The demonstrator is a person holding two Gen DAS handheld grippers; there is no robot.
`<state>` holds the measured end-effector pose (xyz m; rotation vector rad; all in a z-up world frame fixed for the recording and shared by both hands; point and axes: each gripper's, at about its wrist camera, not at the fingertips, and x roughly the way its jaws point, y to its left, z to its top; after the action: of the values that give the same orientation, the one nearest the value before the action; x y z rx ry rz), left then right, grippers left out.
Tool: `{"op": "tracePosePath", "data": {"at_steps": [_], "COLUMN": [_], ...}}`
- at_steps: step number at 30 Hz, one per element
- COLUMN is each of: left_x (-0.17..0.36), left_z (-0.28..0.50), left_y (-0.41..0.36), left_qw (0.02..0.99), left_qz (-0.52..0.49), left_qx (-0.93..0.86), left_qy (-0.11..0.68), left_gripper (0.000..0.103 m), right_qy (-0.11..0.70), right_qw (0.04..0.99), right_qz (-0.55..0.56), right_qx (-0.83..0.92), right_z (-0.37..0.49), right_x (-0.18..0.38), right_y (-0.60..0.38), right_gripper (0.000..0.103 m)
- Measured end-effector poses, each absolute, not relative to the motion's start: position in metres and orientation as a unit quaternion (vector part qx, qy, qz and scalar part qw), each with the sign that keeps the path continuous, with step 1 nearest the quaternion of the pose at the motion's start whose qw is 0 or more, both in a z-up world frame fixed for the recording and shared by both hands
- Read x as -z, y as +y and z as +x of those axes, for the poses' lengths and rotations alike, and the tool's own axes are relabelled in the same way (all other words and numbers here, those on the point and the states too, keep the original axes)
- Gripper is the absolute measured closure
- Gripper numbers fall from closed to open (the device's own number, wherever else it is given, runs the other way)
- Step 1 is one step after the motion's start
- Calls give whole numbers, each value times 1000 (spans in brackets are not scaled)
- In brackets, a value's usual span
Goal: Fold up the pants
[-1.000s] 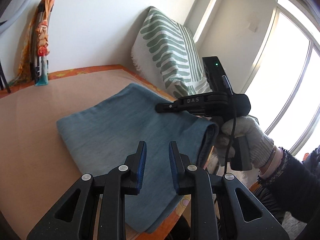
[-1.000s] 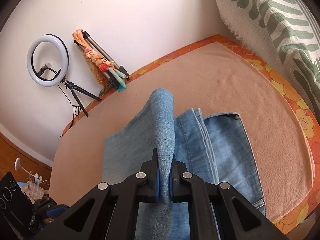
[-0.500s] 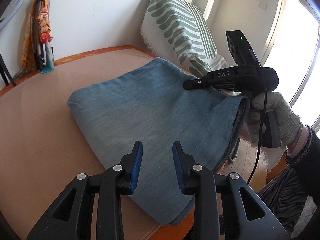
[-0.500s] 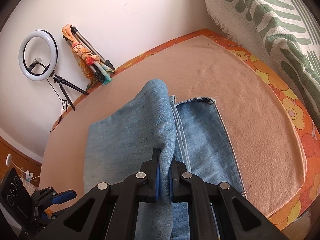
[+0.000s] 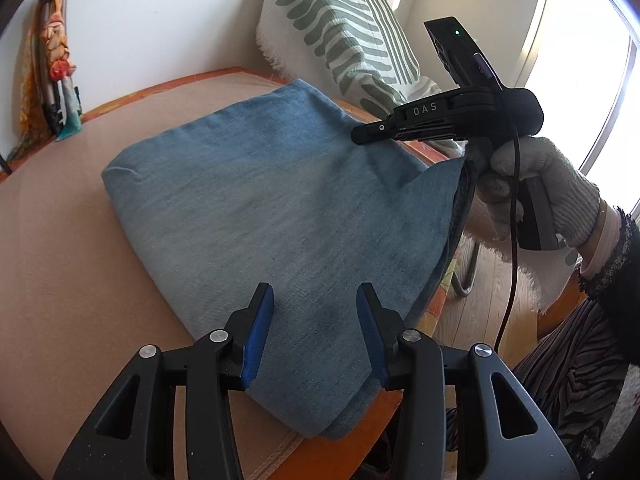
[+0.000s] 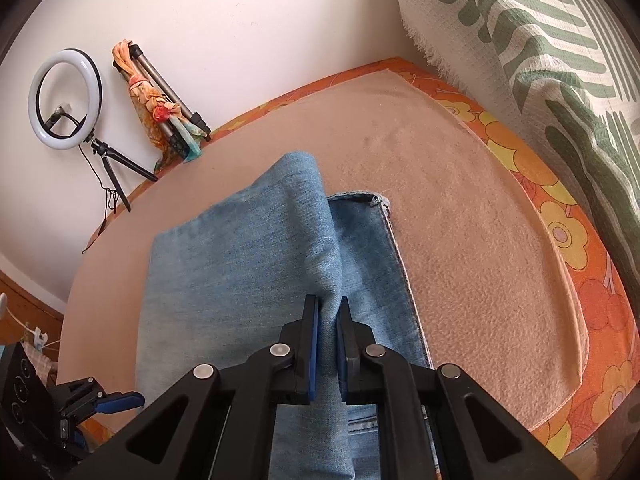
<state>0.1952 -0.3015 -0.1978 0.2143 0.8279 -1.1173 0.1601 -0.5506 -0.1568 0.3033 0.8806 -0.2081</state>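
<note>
Blue denim pants (image 5: 280,200) lie folded on a tan-covered table (image 5: 60,260). In the left wrist view my left gripper (image 5: 316,304) hovers just above the near part of the denim, its jaws opening with no cloth pinched between the blue pads. My right gripper (image 6: 329,316) is shut on a raised fold of the pants (image 6: 240,280), lifting that edge above a lower denim layer (image 6: 372,264). From the left wrist view the right gripper's body (image 5: 440,120) and the gloved hand (image 5: 540,188) holding it show at the pants' far right corner.
A tan cloth covers an orange flowered tablecloth (image 6: 580,240). A green-striped white blanket (image 6: 540,40) hangs at the right. A ring light (image 6: 66,100) on a tripod and a folded tripod with a scarf (image 6: 160,108) lean on the white wall. Wooden floor (image 5: 480,272) lies past the table edge.
My left gripper's jaws have spread wider and it has sunk closer to the denim. The right gripper has carried its pinched fold further across the pants, covering more of the lower layer.
</note>
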Motion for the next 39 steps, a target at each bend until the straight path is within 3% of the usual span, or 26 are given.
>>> {"op": "tracePosePath", "data": {"at_steps": [8, 14, 19, 23, 28, 33, 39], "left_x": [197, 197, 197, 196, 193, 194, 209], "left_z": [190, 190, 196, 204, 217, 245, 272], "left_y": [-305, -308, -308, -303, -293, -277, -265], "left_qw": [768, 774, 777, 780, 787, 775, 763], "left_qz": [114, 126, 117, 99, 78, -3, -85], "left_qx": [509, 503, 500, 494, 483, 476, 467], "left_qy": [371, 363, 365, 372, 375, 415, 438], "left_gripper": [52, 48, 47, 43, 43, 41, 41], "right_qy": [444, 434, 419, 419, 418, 419, 434], "right_qw": [880, 883, 896, 895, 894, 894, 877], "right_qz": [101, 91, 74, 83, 109, 138, 196], "right_qx": [131, 153, 129, 130, 115, 76, 58], "right_z": [155, 141, 128, 125, 126, 126, 131], "right_x": [167, 151, 135, 136, 139, 142, 160], "right_y": [-552, -555, -543, -549, -558, -567, -599], "right_gripper": [93, 73, 66, 44, 31, 15, 11]}}
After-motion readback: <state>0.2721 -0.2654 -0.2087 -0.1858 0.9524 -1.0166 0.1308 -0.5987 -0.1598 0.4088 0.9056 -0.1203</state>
